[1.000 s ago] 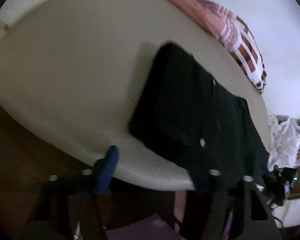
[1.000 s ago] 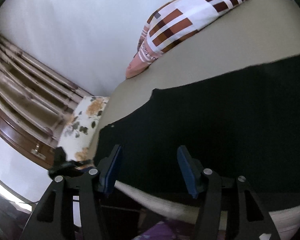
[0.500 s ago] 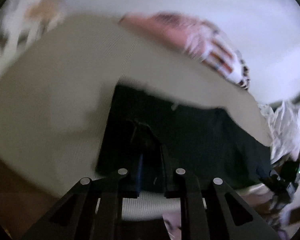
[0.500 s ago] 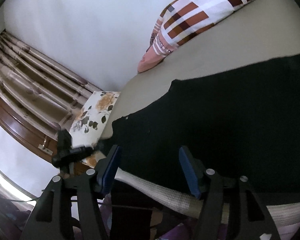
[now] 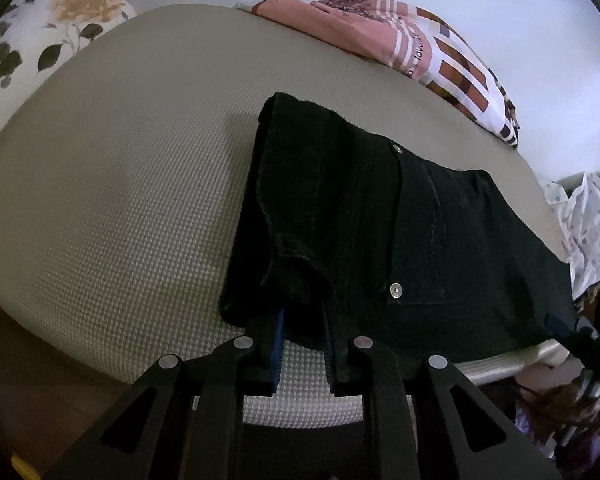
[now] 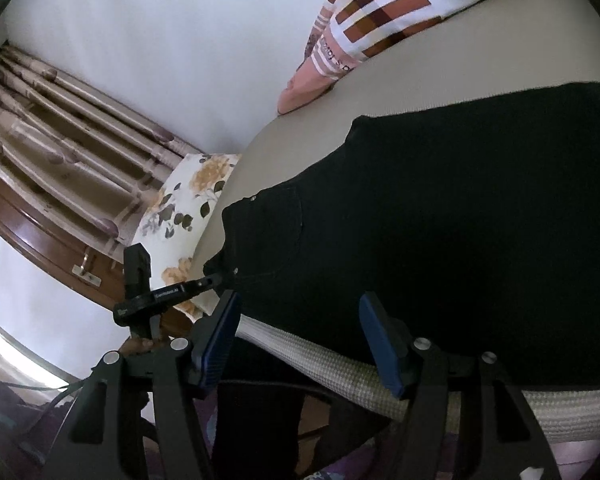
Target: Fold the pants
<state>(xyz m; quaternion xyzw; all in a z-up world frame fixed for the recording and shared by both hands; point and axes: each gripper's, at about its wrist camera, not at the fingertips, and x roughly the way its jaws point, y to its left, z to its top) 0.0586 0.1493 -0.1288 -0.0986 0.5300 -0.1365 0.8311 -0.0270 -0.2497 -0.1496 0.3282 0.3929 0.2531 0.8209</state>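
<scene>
So the black pants (image 5: 380, 216) are lying flat on the beige waffle-weave mattress (image 5: 120, 200), taking up the centre out to about 4 o'clock in the left wrist view, near the bed's front edge. One end is already doubled over, with a thick bunched edge running from 12 down to 6 o'clock.

The left gripper (image 5: 302, 340) is pinched down tight on that bunched corner; you can see black cloth wedged between the blue pads. The right gripper (image 6: 300, 344) is empty, jaws about half spread, sitting off the mattress edge with the pants just ahead of it around 12 to 3 o'clock. The other tool shows at 9 o'clock in that view.

If I were doing this, I'd say the step is getting a second hold before carrying the fold over. Tips:
- get the right tongs onto all the layers at the near edge, not just the top one, or the fold skews
- lift both corners evenly and keep the edge taut
- denim-ish fabric looks heavy, so a shallow pinch will probably slip

Containers: honestly none visible. Just a floral pillow (image 5: 40, 40) at 10 o'clock and a checked pillow (image 5: 440, 60) at 1 o'clock, well clear of the pants.
</scene>
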